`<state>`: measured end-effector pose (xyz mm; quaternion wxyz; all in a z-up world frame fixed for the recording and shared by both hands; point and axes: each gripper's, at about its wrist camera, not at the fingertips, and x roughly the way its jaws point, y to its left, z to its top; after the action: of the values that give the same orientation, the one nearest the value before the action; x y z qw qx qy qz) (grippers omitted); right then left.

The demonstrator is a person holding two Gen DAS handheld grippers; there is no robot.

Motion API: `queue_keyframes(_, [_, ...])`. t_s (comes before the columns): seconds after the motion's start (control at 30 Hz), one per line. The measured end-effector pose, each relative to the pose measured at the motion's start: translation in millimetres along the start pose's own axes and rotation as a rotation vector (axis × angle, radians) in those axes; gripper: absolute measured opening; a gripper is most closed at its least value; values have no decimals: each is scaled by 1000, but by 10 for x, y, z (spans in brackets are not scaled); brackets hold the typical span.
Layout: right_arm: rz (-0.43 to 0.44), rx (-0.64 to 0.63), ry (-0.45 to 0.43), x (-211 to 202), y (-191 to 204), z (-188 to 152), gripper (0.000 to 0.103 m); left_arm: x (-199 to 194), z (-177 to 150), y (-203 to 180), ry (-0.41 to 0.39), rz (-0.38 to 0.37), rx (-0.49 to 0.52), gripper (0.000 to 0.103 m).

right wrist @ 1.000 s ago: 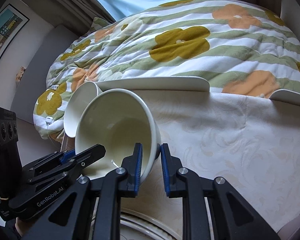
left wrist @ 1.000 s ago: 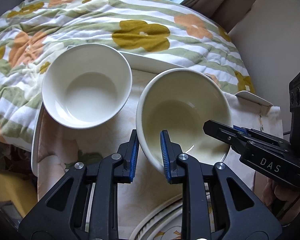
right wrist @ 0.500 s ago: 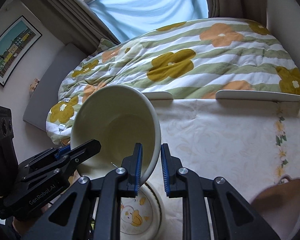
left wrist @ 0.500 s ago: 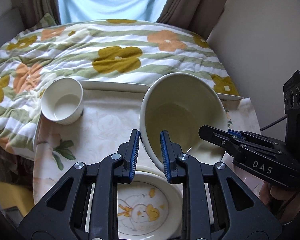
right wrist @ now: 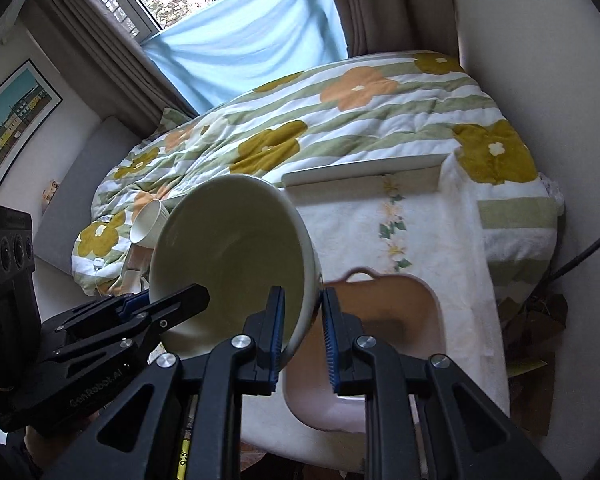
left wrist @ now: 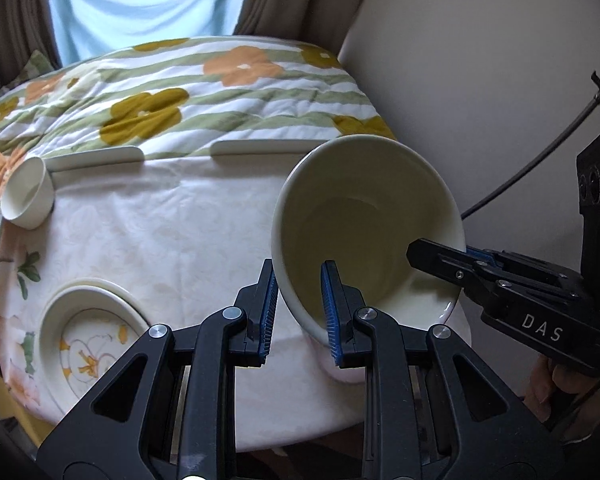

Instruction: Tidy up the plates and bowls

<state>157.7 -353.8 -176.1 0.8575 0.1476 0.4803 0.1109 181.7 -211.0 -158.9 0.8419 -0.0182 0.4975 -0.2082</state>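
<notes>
A large cream bowl (left wrist: 364,216) hangs tilted in the air between both grippers; it also shows in the right wrist view (right wrist: 232,256). My left gripper (left wrist: 300,308) is shut on its left rim. My right gripper (right wrist: 302,332) is shut on its right rim and shows in the left wrist view (left wrist: 452,264). A small white bowl (left wrist: 26,196) sits at the table's far left. A plate with a yellow chick picture (left wrist: 88,348) lies at the near left. A pink basin (right wrist: 384,332) sits under the bowl at the table's right.
The table carries a cream floral cloth (left wrist: 172,240). A flowered quilt (left wrist: 204,92) on a bed lies just behind it. A wall (left wrist: 480,60) and a black cable (left wrist: 540,160) stand at the right. Curtains and a window are at the back.
Both grippers have carried the large bowl up and to the right, away from the small bowl and the chick plate. The pink basin has come under the bowl.
</notes>
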Motion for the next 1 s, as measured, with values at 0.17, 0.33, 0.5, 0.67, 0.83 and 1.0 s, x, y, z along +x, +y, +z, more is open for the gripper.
queue_keyframes(0.17, [-23, 51, 32, -33, -260, -159, 17, 298, -132, -263, 93, -15, 23, 19])
queue_keyframes(0.33, [-49, 109, 77, 105, -495, -359, 17, 612, -234, -353, 178, -12, 82, 19])
queue_keyframes(0.5, [-72, 169, 126, 318, -668, -508, 17, 906, -260, -395, 239, 7, 144, 19])
queue_keyframes(0.67, [-86, 222, 154, 460, -765, -611, 17, 1132, -257, -377, 284, 12, 189, 19])
queue_keyframes(0.83, [-104, 243, 162, 565, -784, -645, 17, 1292, -266, -354, 307, 13, 208, 19])
queue_keyframes(1.0, [-119, 254, 165, 615, -809, -663, 17, 1373, -265, -385, 311, 27, 252, 19])
